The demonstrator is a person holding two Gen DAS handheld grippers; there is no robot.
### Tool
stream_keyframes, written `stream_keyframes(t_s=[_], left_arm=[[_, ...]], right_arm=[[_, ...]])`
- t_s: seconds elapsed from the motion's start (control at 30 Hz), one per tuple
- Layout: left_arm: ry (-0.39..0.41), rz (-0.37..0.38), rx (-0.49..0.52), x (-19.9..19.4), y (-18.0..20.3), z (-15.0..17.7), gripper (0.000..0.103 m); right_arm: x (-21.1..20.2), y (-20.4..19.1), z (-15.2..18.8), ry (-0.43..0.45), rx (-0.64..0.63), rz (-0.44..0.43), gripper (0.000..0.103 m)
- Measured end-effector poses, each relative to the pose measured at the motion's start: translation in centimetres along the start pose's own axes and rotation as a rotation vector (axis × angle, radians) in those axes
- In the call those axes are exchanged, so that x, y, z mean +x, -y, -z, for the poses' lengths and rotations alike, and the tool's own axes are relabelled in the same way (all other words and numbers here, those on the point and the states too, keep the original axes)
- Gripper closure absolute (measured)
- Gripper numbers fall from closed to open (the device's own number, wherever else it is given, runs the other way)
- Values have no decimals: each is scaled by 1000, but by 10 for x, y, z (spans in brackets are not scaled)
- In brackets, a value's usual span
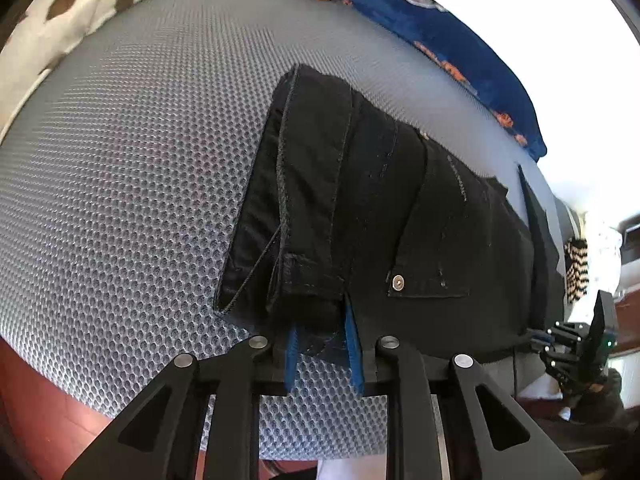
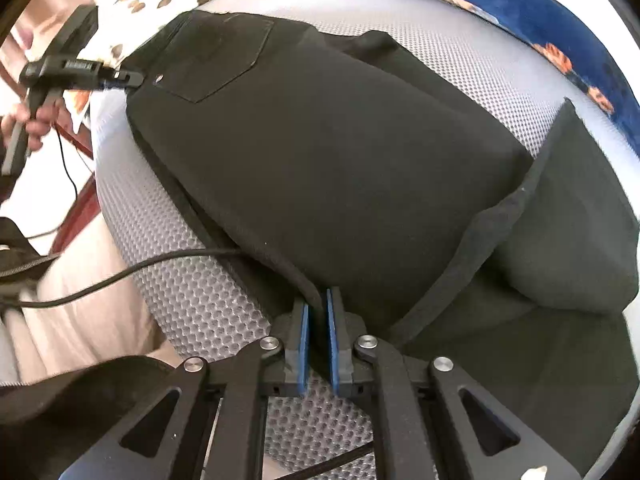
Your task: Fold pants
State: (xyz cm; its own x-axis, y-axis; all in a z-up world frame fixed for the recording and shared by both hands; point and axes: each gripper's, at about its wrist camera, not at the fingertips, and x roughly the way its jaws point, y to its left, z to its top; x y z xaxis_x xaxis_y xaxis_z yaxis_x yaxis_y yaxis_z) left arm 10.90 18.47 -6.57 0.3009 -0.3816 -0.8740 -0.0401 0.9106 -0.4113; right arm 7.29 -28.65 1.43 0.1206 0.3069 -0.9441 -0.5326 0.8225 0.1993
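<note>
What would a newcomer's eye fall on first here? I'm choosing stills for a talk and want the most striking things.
First, the black pants spread across the grey mesh mattress, filling the middle of both views, a back pocket with a metal rivet at the waist end. Next, the left tool with blue pads pinching the waist edge, and the right tool gripping the fabric's near edge. Behind lies a blue blanket with orange patterning.
</note>
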Motion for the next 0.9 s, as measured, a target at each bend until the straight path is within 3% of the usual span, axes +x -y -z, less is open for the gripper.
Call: stream_keyframes(t_s=[0.07, 0.1, 0.2, 0.23, 0.43, 0.53, 0.6, 0.73, 0.9], left_arm=[[7, 16, -37, -10, -6, 16, 73], [8, 21, -49, -12, -7, 18, 69], [8, -17, -12, -28, -3, 32, 68], [15, -29, 12, -33, 3, 35, 68], [135, -70, 227, -60, 62, 42, 68], [173, -13, 328, -53, 102, 39, 68], [193, 65, 397, -39, 137, 42, 67], [148, 150, 530, -1, 196, 51, 67], [61, 171, 671, 46, 244, 79, 67]], right_arm=[[-1, 3, -1, 5, 15, -5, 94], [-2, 5, -2, 10, 20, -17, 88], [-20, 7, -1, 57, 35, -44, 56], [-26, 6, 0, 69, 33, -34, 50], [-77, 20, 18, 148, 53, -37, 50], [-111, 48, 33, 223, 142, -27, 50], [-133, 68, 41, 276, 211, 44, 50], [-147, 112, 50, 293, 392, 97, 49], [-126, 149, 37, 249, 552, 102, 51]])
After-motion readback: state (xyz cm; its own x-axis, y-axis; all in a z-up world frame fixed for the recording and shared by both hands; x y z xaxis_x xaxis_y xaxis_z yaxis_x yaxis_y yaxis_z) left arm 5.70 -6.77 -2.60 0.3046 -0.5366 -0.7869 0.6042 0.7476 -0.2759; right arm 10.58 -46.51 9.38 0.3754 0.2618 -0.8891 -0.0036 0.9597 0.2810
